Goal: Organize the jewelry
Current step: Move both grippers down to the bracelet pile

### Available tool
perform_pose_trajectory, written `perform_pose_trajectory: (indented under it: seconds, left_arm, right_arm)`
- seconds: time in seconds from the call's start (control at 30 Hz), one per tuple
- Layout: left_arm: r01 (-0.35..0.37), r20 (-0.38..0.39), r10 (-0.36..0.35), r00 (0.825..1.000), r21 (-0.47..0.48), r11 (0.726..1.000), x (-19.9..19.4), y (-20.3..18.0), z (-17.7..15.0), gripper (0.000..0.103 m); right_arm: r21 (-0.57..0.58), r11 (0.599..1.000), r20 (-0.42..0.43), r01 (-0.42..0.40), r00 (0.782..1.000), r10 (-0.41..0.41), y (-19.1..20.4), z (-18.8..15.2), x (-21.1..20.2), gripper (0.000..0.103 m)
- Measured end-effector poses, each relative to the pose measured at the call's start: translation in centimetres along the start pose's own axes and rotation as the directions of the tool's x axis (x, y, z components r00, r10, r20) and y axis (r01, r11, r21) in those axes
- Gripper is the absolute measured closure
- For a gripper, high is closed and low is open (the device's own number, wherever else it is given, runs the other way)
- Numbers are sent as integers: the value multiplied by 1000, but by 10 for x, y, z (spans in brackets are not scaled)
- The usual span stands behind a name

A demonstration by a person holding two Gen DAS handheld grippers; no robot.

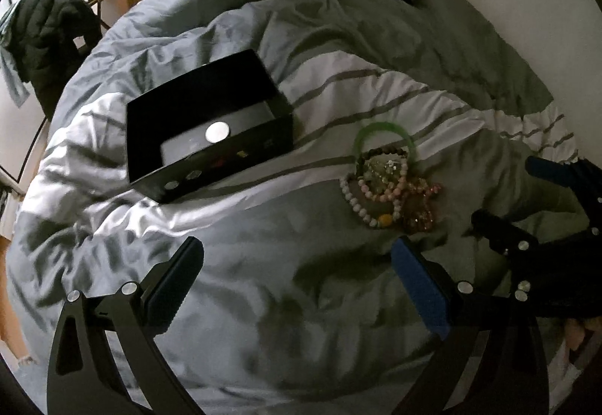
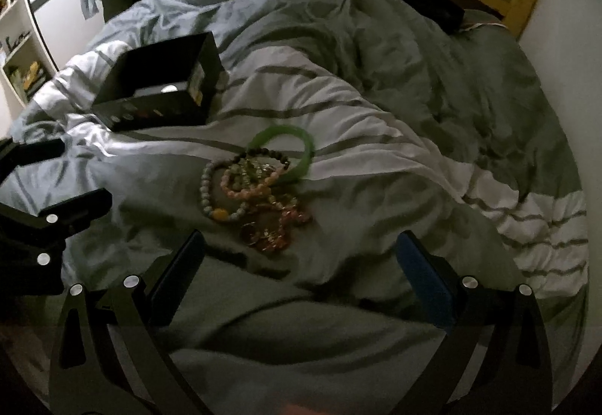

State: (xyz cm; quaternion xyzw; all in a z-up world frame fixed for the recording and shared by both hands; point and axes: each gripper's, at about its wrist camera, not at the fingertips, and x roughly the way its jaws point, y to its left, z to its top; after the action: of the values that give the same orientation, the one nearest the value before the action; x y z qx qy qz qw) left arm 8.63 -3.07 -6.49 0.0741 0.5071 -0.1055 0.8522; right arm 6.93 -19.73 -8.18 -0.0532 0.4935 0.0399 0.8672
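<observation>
I hold my left gripper (image 1: 297, 287) over the grey striped duvet (image 1: 263, 302), its jaws spread wide with nothing between them. My right gripper (image 2: 301, 283) hovers the same way, jaws apart and empty. The pile of bracelets (image 2: 259, 196) lies on the duvet just ahead of my right gripper: a green bangle (image 2: 297, 148) at its far edge, beaded strands tangled in front of it. To the left of the pile, a little apart, sits an open black box (image 1: 203, 121).
</observation>
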Motion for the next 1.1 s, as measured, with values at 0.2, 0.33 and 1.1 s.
perform_pose_trajectory:
  seconds: [0.2, 0.33, 1.1]
  left_arm:
    - [-45, -45, 47, 998, 48, 998, 44, -12, 25, 6]
    - [-37, -80, 42, 996, 61, 997, 69, -16, 28, 19]
    - [60, -135, -57, 989, 16, 998, 99, -9, 37, 98]
  right_arm:
    - [-23, 999, -79, -41, 996, 39, -2, 15, 36, 3]
    - [-39, 998, -116, -47, 992, 42, -2, 13, 57, 5]
    - [35, 995, -109, -89, 990, 92, -10, 8, 74, 95]
